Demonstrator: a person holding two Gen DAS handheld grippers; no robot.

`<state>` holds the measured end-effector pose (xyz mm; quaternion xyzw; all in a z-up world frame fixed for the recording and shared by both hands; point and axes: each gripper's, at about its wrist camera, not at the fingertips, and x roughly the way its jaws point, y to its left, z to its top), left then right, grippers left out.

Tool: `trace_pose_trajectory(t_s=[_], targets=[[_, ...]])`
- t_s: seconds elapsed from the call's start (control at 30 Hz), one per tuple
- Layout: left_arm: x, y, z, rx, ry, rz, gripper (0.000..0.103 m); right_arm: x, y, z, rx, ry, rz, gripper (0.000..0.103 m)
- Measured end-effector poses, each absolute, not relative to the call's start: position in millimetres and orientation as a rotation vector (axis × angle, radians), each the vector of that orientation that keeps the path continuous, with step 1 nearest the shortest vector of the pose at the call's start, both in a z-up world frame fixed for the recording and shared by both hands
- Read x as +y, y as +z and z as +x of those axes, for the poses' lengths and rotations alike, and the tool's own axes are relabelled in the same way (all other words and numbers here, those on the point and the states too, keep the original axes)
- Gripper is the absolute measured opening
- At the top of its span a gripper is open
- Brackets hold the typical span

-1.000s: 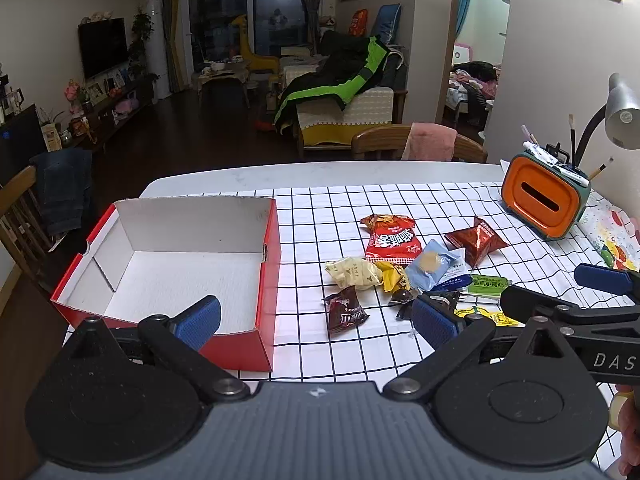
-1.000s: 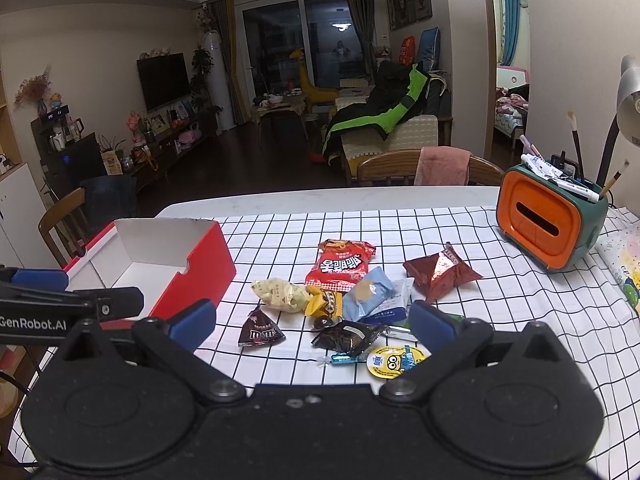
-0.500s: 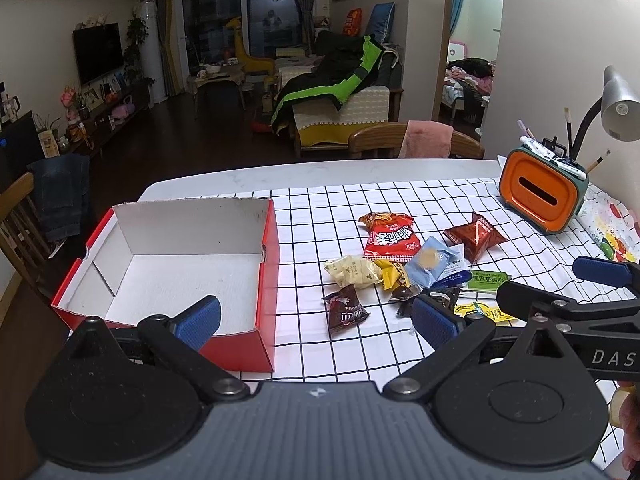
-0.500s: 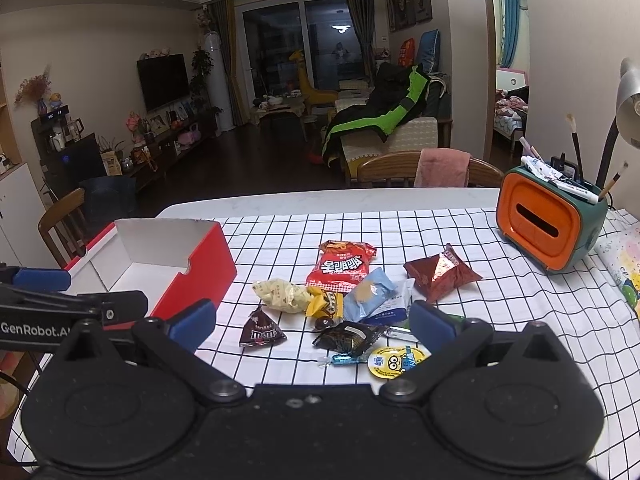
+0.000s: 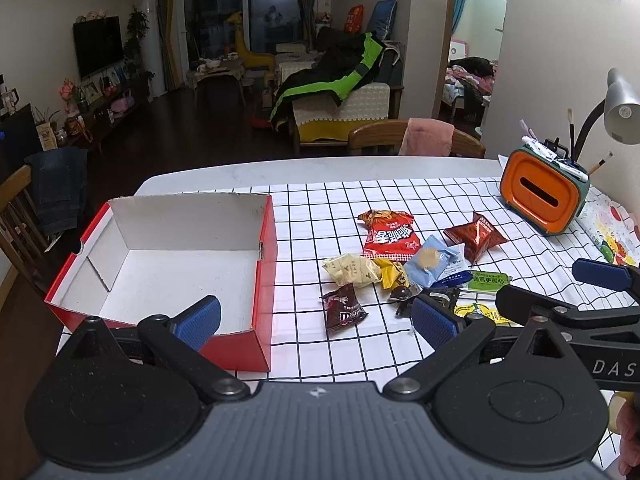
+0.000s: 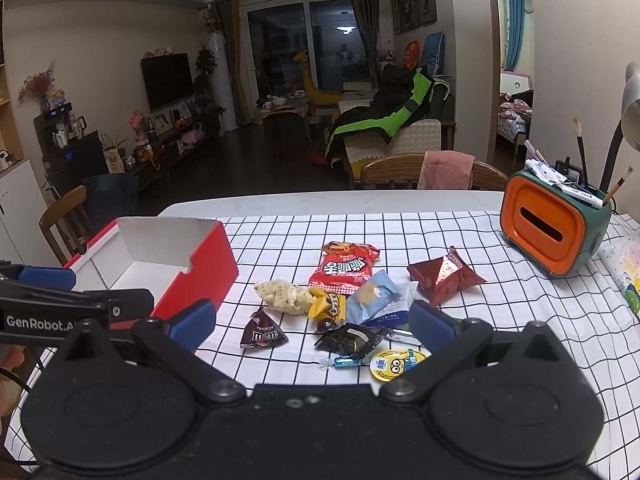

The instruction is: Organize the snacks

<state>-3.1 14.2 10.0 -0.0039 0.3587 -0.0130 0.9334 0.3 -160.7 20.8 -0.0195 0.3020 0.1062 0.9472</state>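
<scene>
snacks (image 6: 344, 300) loose on table | red box (image 5: 264, 280) empty | both grippers agape

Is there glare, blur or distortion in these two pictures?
Left wrist view: fisheye bends the table edge; sharp; pale glare on the cloth beside the red box. Right wrist view: same bending, dark corners, bright patch near the cream packet.

On the checked tablecloth (image 5: 320, 204), the open cardboard box (image 5: 176, 256) lies left of the snack packets (image 5: 400, 264). The pen holder (image 5: 542, 196) stands far right, behind them. A wooden chair (image 5: 416, 144) sits behind the table.
</scene>
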Motion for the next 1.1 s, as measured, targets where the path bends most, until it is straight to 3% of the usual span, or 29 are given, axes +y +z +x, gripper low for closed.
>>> trace_pose_trajectory(t_s=[0.7, 1.1], targets=[[-9.0, -31.5, 49.4, 0.831, -0.072, 0.093, 0.102, -192.4, -14.9, 38.4, 0.727, 0.192, 0.040, 0.101], [-38.3, -71.5, 90.1, 0.883, -0.085, 0.139, 0.102, -209.0, -58.8, 81.3, 0.812, 0.324, -0.140, 0.091]])
